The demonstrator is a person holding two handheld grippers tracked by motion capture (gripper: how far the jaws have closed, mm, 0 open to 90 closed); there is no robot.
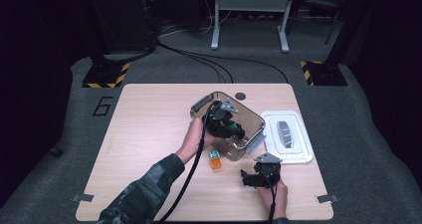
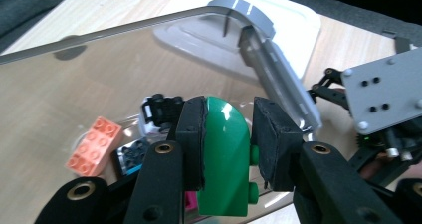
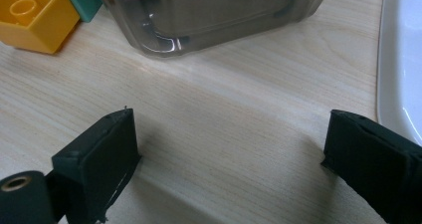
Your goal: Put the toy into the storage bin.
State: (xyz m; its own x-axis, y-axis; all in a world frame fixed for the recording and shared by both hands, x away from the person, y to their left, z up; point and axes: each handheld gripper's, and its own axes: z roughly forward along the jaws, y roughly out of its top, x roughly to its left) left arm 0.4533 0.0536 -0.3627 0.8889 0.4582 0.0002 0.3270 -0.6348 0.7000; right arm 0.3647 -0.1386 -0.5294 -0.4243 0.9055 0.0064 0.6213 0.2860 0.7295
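My left gripper is clenched on a green block, held over the clear plastic bin at mid-table, where an orange brick and other toy pieces lie. My right gripper rests released on the wooden table, near the bin's white lid. A yellow brick sits just outside the bin.
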